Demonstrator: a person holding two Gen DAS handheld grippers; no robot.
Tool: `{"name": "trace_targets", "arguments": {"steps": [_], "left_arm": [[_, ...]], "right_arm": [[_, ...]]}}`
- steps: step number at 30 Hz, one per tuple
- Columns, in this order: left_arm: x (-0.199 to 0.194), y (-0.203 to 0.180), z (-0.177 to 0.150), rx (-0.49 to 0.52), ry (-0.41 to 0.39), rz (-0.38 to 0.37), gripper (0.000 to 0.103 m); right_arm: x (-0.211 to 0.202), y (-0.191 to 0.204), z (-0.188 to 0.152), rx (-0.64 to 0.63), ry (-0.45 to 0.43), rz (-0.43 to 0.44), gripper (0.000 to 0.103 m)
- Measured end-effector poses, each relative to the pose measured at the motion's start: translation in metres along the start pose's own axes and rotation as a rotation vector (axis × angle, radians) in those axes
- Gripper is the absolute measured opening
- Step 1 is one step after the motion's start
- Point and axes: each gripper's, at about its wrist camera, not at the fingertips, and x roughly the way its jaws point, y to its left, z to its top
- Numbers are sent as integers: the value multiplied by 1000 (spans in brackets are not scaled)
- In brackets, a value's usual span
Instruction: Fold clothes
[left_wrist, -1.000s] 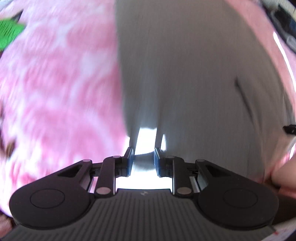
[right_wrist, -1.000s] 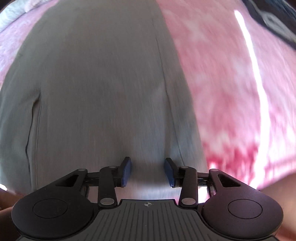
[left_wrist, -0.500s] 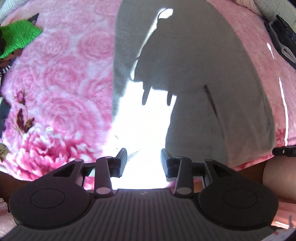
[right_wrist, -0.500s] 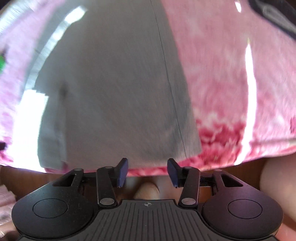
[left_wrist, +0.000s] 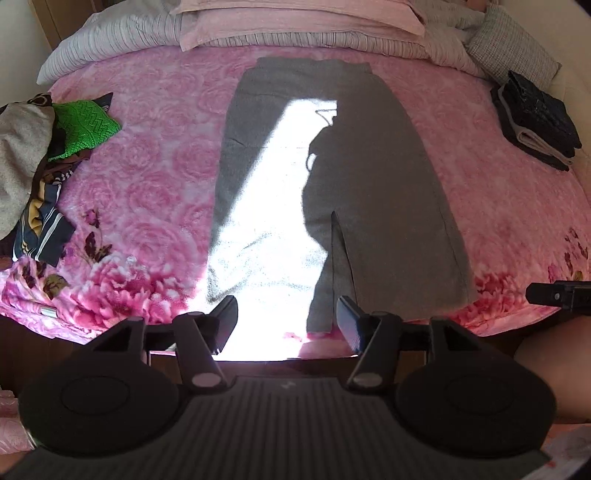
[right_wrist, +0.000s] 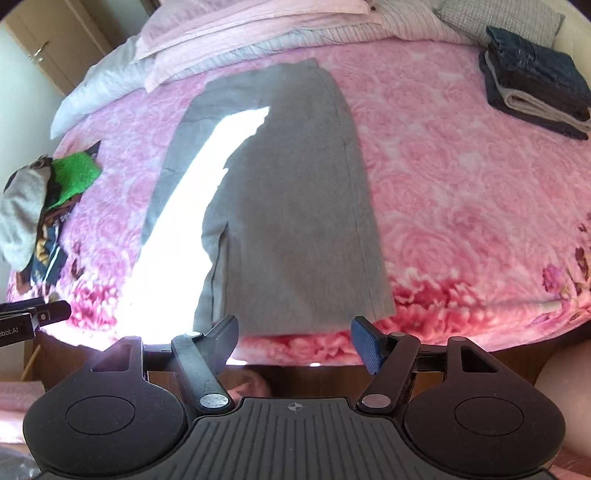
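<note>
Grey trousers (left_wrist: 373, 177) (right_wrist: 295, 221) lie flat and lengthwise on the pink rose blanket (left_wrist: 147, 177) (right_wrist: 461, 192), waistband far, hems at the near bed edge. A bright sun patch crosses their left side. My left gripper (left_wrist: 286, 319) hangs above the near hems, its jaws opening with nothing between them. My right gripper (right_wrist: 293, 338) hovers over the hems' near edge, jaws also opening and empty. Each gripper's tip shows at the edge of the other's view.
A heap of unfolded clothes with a green knit (left_wrist: 83, 125) (right_wrist: 72, 173) lies at the bed's left. A stack of folded dark garments (left_wrist: 535, 118) (right_wrist: 535, 92) sits at the far right. Pillows and striped bedding (left_wrist: 295, 26) line the headboard side. A person's arm (left_wrist: 554, 354) shows at lower right.
Both grippers have risen and pulled back from the trousers, and their jaws have widened. The left one let go of the grey fabric it pinched a second ago.
</note>
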Motion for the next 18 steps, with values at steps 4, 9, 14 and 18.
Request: {"name": "trace_targets", "arguments": {"steps": [4, 9, 14, 18], "left_arm": [[-18, -4, -19, 17, -14, 10, 58], [-31, -12, -31, 47, -34, 31, 59], [-41, -18, -39, 70, -52, 28, 62], [-44, -22, -46, 82, -55, 32, 62]], "right_arm": [[-12, 3, -17, -26, -12, -6, 65], [-20, 7, -31, -49, 0, 4, 65], [-27, 13, -40, -89, -13, -6, 65], [-26, 13, -45, -106, -4, -6, 65]]}}
